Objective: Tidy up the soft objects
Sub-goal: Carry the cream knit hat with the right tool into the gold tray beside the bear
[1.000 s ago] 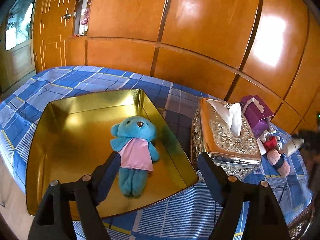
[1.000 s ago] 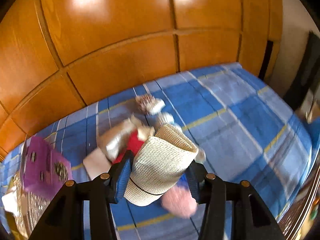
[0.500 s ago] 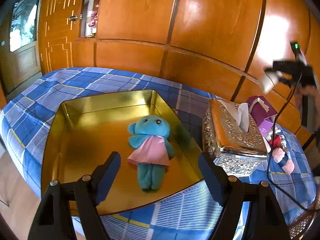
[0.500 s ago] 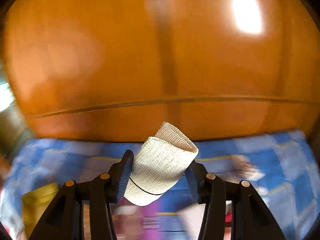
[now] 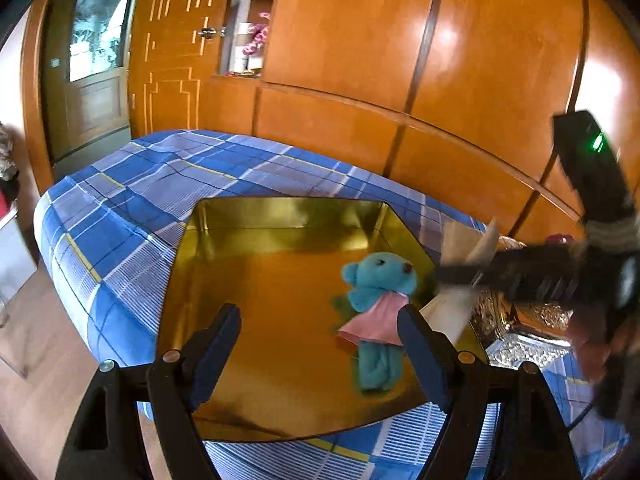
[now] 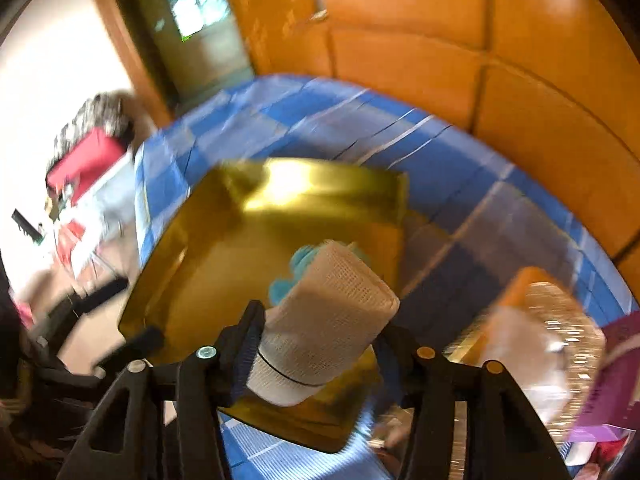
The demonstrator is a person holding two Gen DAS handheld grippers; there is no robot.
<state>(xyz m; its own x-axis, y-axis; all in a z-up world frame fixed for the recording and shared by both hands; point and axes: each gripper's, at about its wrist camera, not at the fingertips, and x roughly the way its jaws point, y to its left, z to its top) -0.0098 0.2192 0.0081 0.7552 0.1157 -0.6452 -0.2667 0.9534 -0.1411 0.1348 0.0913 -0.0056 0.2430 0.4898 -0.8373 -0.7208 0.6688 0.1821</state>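
Two grippers work over a bed under a blue plaid bedspread [image 5: 140,200] that runs along a wall of orange wood panelling [image 5: 360,40]. Left gripper [image 5: 316,312]: jaws wide apart with nothing between them, hanging above the near edge of a shallow gold tray [image 5: 280,216] that rests on the bedspread. Inside the tray, close to its right edge, a turquoise teddy bear [image 5: 376,300] in a pink dress, flat on its back, head toward the far edge and legs toward the near right corner. Right gripper [image 6: 320,322]: reaches in from the right over the tray's right edge, blurred in the left wrist view; jaws just now opening, with a cream mesh roll [image 6: 328,296] between them and both pads apparently against its sides, though blur leaves the contact uncertain. Roll tilted, clear of the tray floor, directly above the bear, which shows only as turquoise patches behind it. Just past the tray's right edge on the bedspread, an ornate silver tissue box [image 5: 520,344] with a purple box [image 6: 612,380] beyond it.
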